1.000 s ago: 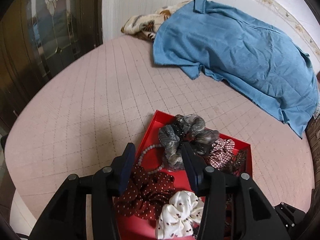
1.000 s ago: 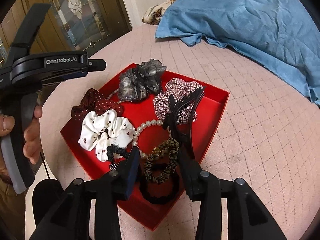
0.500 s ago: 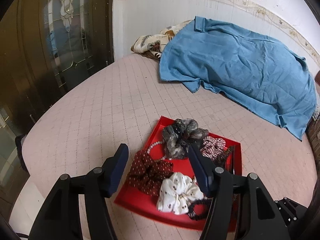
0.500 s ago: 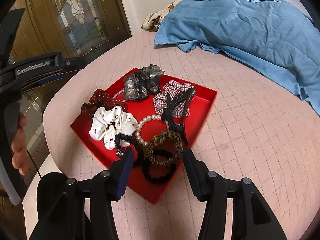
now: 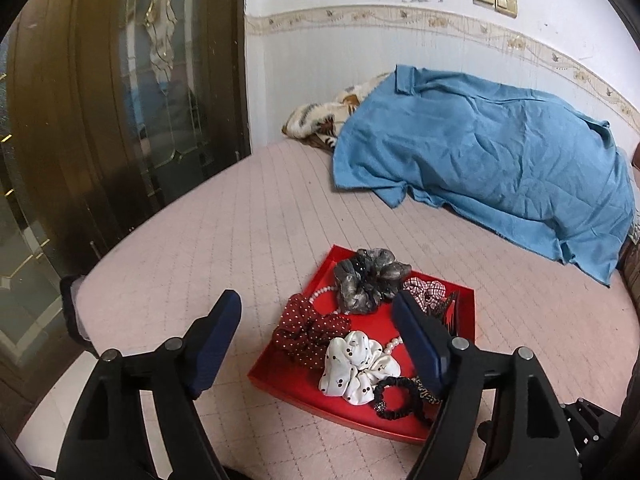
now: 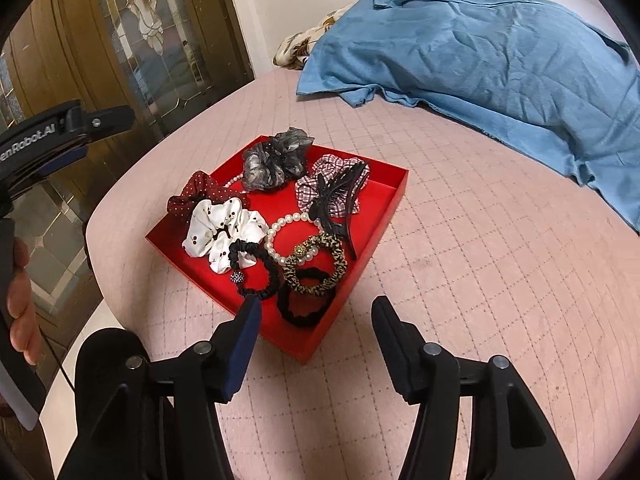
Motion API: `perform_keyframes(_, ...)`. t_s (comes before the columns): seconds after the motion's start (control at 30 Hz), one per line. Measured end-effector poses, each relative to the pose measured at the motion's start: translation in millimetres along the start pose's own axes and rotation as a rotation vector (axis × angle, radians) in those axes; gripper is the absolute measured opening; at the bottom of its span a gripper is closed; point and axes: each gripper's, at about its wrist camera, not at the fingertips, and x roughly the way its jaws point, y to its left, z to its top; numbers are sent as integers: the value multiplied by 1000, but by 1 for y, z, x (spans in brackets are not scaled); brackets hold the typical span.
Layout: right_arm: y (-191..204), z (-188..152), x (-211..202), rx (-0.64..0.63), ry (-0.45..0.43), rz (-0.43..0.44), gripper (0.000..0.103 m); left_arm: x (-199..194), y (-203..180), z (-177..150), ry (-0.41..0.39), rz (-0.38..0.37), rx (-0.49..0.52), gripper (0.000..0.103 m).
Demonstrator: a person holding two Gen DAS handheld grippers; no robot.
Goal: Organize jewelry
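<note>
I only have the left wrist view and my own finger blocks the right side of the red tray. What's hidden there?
Observer: A black claw clip lies across the checked scrunchie, by the far right wall of the red tray.
Operator: Anything near the black hair tie?
Observer: Yes, a leopard-print hair tie overlaps a plain black band at the near corner.
Operator: How big is the pearl string?
Observer: It forms a full loop in the tray's middle.
Operator: Is the right gripper holding anything?
Observer: No, the right gripper is empty, its jaws opening, short of the tray.
</note>
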Motion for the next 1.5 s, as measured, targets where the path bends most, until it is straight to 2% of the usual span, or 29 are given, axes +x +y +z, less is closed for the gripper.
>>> perform_keyframes(0.17,-1,-5,-10,14,-10,-12,62,-13,-3,-5,-21,30,10,80)
perform_keyframes(0.4,-3,-10,-26,27,-39,-50,66,-32,-10,-13,-70,116,47,86)
perform_keyframes(0.47,-3,-12,-32,27,-52,-61,66,-41,-14,-13,-108,148,67,94)
perform_keyframes(0.63,-2,-14,-49,20,-89,-86,67,-77,-20,-12,-267,220,79,103)
perform_keyframes(0.73,-1,-14,-61,20,-118,-98,70,-96,-21,-9,-334,237,68,103)
perform_keyframes(0.8,-1,-15,-67,22,-134,-106,71,-105,-20,-8,-350,223,59,103)
perform_keyframes(1.0,-1,-17,-81,25,-167,-135,73,-116,-24,-15,-363,257,41,103)
perform_keyframes(1.2,-3,-22,-92,35,-190,-190,74,-113,-22,-23,-278,172,25,103)
perform_keyframes(1.5,-3,-28,-104,39,-230,-243,78,-103,-27,-39,-167,106,54,103)
